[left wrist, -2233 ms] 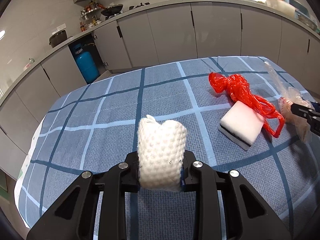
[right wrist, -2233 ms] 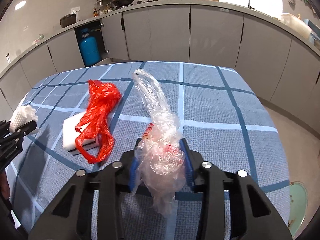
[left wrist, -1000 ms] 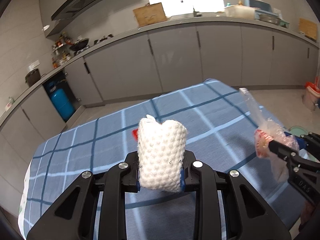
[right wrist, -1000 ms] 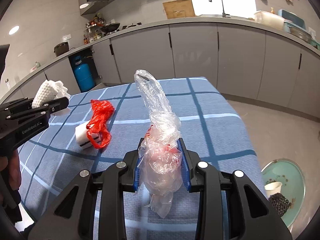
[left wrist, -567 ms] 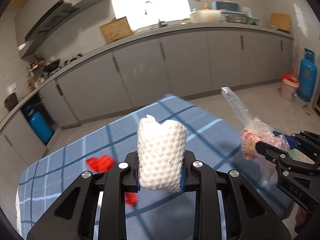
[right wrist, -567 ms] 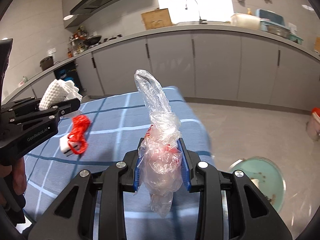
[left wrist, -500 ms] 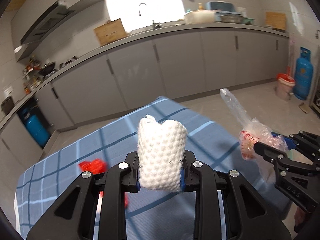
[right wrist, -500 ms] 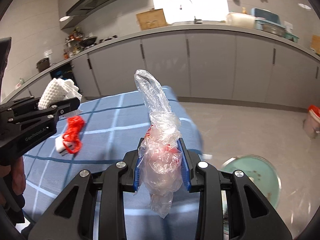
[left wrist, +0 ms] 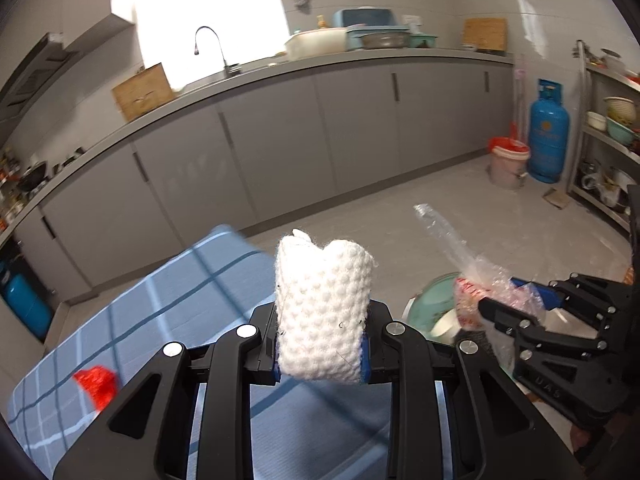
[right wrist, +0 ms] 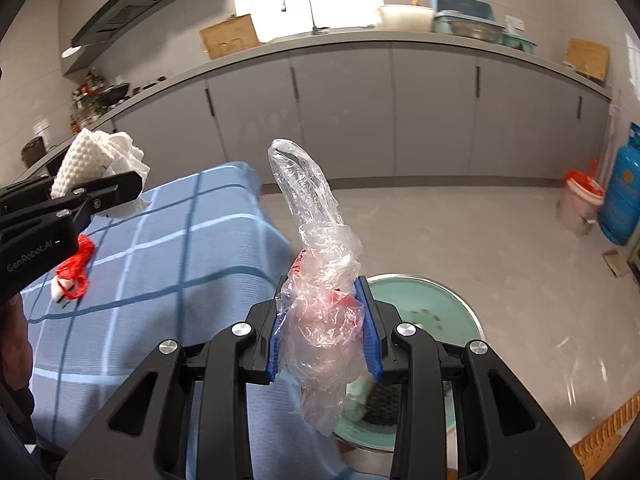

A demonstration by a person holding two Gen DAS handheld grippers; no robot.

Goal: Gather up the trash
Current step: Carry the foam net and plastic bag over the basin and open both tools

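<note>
A white knitted cloth (left wrist: 324,312) is clamped upright in the narrowly parted jaws of the left gripper (left wrist: 322,354). A crumpled clear plastic bag (right wrist: 320,304) is pinched in the right gripper (right wrist: 326,336), above a green bin (right wrist: 432,300) on the floor.

Two black two-finger grippers: the left gripper (left wrist: 322,356) and the right gripper (right wrist: 326,346). One white knitted cloth wad (left wrist: 323,312), one crumpled clear plastic bag (right wrist: 320,280), one red plastic bag (right wrist: 76,268), one blue checked tablecloth (right wrist: 168,248) and one pale green round basin (right wrist: 436,304) on the floor. Two blue gas cylinders (left wrist: 549,132) (left wrist: 22,304), one pink bucket (left wrist: 507,160) and two wooden boards (left wrist: 143,90) (left wrist: 485,34) on the counter.
</note>
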